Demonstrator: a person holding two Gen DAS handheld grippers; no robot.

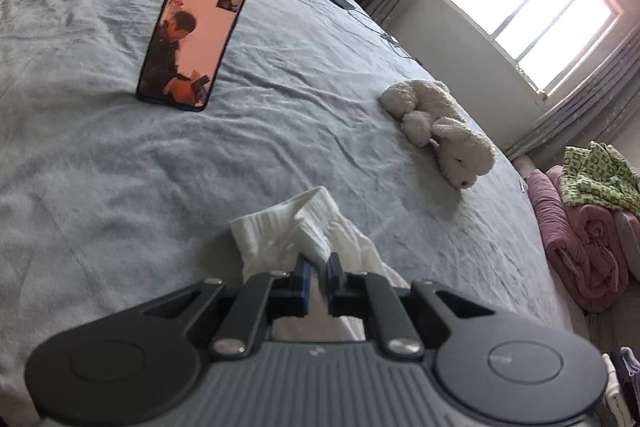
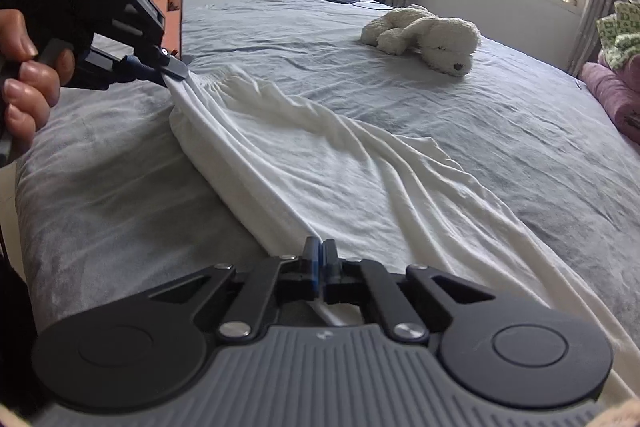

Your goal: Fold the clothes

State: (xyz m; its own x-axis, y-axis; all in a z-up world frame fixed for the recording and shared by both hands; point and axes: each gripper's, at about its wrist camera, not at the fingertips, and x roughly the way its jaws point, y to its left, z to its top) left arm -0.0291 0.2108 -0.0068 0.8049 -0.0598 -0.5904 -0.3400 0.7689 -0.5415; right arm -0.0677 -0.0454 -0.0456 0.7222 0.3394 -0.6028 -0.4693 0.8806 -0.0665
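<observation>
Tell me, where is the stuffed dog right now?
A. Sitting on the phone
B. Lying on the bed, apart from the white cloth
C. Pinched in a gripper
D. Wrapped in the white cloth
B. The dog lies on the bed, with bare sheet between it and the cloth, which both the left gripper and right gripper pinch.

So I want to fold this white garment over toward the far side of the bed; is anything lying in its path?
Yes: the white plush dog lies on the grey bedsheet just beyond the white garment.
</observation>
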